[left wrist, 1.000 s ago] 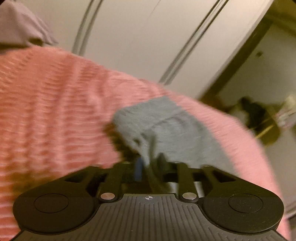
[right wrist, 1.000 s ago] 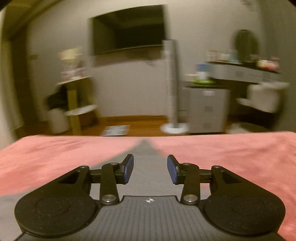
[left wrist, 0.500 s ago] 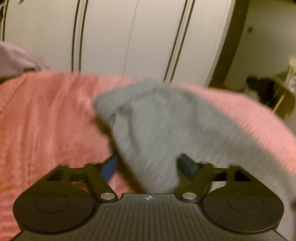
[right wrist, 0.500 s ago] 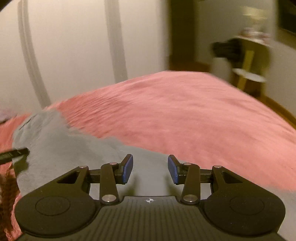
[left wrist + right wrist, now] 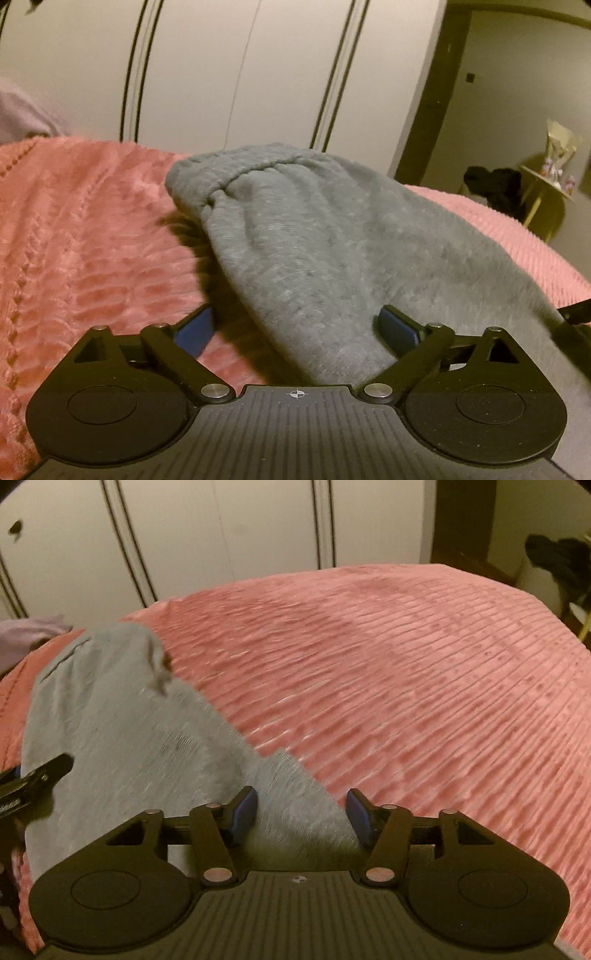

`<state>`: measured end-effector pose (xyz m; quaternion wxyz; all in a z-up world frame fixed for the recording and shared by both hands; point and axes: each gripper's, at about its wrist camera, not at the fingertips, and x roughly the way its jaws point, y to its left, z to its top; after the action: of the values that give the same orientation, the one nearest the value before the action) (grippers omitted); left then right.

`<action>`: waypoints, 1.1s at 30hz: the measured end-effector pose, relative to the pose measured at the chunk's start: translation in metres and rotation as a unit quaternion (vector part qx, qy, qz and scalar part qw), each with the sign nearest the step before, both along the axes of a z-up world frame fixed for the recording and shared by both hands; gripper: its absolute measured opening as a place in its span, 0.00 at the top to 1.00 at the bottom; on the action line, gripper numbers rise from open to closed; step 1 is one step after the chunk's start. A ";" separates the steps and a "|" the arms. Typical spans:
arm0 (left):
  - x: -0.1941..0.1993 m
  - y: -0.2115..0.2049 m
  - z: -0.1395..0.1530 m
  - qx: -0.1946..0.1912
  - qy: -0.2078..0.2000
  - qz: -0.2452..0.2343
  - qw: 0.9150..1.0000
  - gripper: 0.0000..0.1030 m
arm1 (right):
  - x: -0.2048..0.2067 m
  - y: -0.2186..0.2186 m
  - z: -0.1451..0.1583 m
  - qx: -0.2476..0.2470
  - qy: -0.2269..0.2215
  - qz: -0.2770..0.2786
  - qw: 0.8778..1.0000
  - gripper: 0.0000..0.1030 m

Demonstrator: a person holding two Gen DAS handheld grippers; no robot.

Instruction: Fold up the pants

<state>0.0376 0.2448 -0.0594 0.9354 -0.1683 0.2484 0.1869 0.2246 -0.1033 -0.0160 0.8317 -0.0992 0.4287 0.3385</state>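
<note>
Downward both tongs [image 5: 295, 328] [image 5: 301, 814] tilt — opening (nothing gripped) over grey pants [image 5: 314, 236].

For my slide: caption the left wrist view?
Left tool opening over grey pants on a pink bedspread.

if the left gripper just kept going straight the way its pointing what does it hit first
Most likely the grey pants: the left gripper, jaws opening with nothing pinched, points down along the fabric lying on the pink blanket. Depth is hard to judge.

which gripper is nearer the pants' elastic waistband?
Left. The left gripper, opening, faces the waistband along the grey pants; the right gripper sits farther down.
</note>
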 end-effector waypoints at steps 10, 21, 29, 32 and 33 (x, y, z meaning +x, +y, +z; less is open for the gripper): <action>-0.004 0.000 0.003 -0.009 -0.008 0.004 1.000 0.03 | -0.034 0.020 0.001 -0.038 -0.100 0.017 0.994 0.94; -0.005 -0.004 0.000 -0.003 -0.010 0.003 1.000 0.02 | -0.019 0.001 0.001 0.021 -0.090 -0.160 0.983 0.87; -0.003 -0.005 0.001 -0.001 -0.006 0.003 1.000 0.01 | -0.115 -0.108 0.009 0.055 -0.065 -0.282 0.956 0.87; 0.000 -0.007 0.002 0.003 0.001 0.003 1.000 0.00 | -0.145 -0.145 -0.011 0.037 -0.048 -0.331 0.942 0.89; 0.002 -0.008 0.002 0.004 0.004 0.002 1.000 0.00 | -0.154 -0.155 -0.008 0.038 -0.054 -0.350 0.935 0.89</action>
<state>0.0393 0.2373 -0.0571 0.9348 -0.1639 0.2509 0.1904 0.0701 -0.2584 -0.0237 0.9225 0.0705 0.3777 0.0364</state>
